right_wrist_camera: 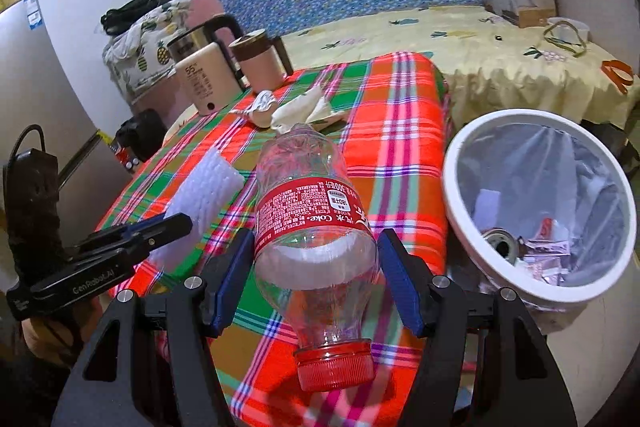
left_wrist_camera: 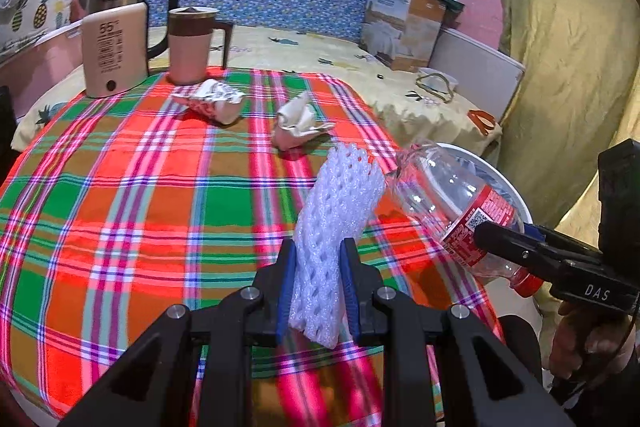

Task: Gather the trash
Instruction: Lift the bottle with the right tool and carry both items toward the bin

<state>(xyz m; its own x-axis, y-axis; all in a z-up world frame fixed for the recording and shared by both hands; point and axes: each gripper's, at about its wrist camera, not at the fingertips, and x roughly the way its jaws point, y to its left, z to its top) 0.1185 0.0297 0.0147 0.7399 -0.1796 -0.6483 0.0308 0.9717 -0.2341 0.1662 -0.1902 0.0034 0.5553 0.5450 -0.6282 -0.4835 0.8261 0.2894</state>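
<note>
My left gripper [left_wrist_camera: 318, 247] is shut on a white foam net sleeve [left_wrist_camera: 340, 195], which stands up above the plaid tablecloth [left_wrist_camera: 160, 207]. My right gripper [right_wrist_camera: 316, 239] is shut on a clear plastic bottle [right_wrist_camera: 304, 187] with a red label, its red cap toward the camera. The bottle [left_wrist_camera: 440, 195] hangs over the table's right edge, beside the white-rimmed trash bin [right_wrist_camera: 452, 163]. The bin has a clear liner and holds a can and wrappers. A crumpled wrapper [left_wrist_camera: 212, 99] and a crumpled paper wad [left_wrist_camera: 300, 123] lie on the far part of the cloth.
A kettle [left_wrist_camera: 112, 39] and a lidded mug [left_wrist_camera: 192, 43] stand at the table's far left corner. Behind the table is a bed with a yellow sheet [left_wrist_camera: 320, 55] and a cardboard box [left_wrist_camera: 404, 23]. A yellow curtain [left_wrist_camera: 560, 67] hangs at the right.
</note>
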